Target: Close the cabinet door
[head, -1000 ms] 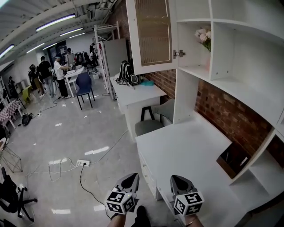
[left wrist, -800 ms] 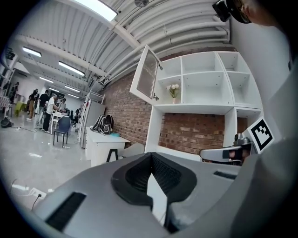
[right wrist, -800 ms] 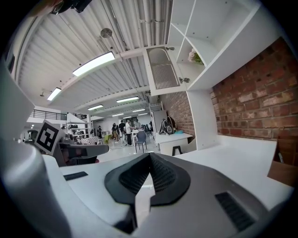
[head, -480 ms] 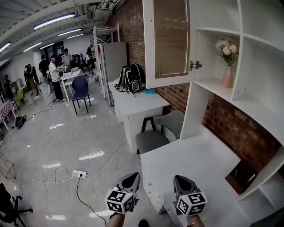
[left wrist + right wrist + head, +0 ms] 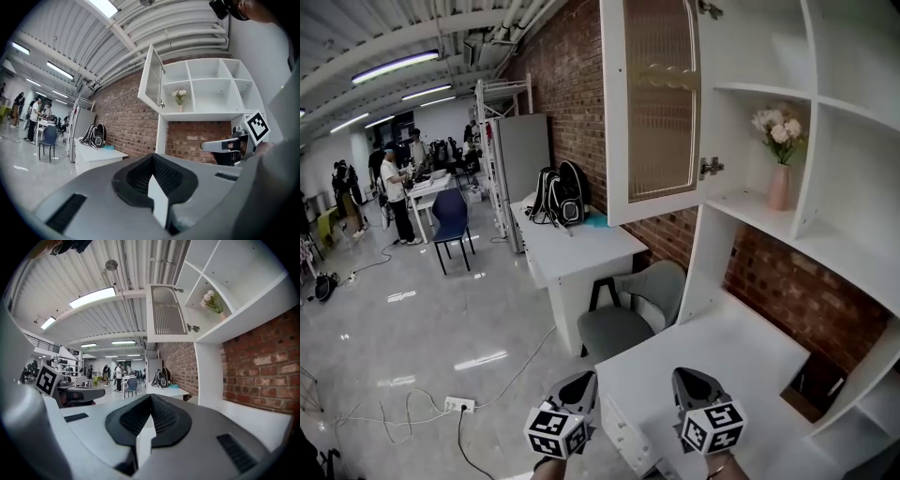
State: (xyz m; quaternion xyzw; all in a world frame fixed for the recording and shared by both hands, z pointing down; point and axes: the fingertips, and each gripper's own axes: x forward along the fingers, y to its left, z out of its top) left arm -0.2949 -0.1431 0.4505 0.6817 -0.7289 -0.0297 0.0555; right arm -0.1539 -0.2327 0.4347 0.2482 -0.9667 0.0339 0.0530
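Observation:
The cabinet door (image 5: 661, 103), a white frame around a ribbed glass pane, stands swung out from the white shelf unit (image 5: 825, 216). Two hinges (image 5: 710, 167) tie it to the unit's upright. It also shows in the left gripper view (image 5: 152, 79) and the right gripper view (image 5: 168, 312). My left gripper (image 5: 574, 389) and right gripper (image 5: 689, 382) are low in the head view, side by side, far below the door and touching nothing. Both point toward the shelf unit. The left gripper (image 5: 153, 159) is shut and empty, and so is the right gripper (image 5: 150, 399).
A pink vase of flowers (image 5: 778, 155) stands in the open compartment behind the door. Below are a white desk (image 5: 741, 366) and a grey chair (image 5: 628, 314). Farther left is another desk with a backpack (image 5: 558, 202). A cable and power strip (image 5: 455, 405) lie on the floor; people stand far back.
The view has moved closer to the shelf unit, so the open door and the flower compartment sit larger and more central. Both grippers stay shut at the bottom edge.

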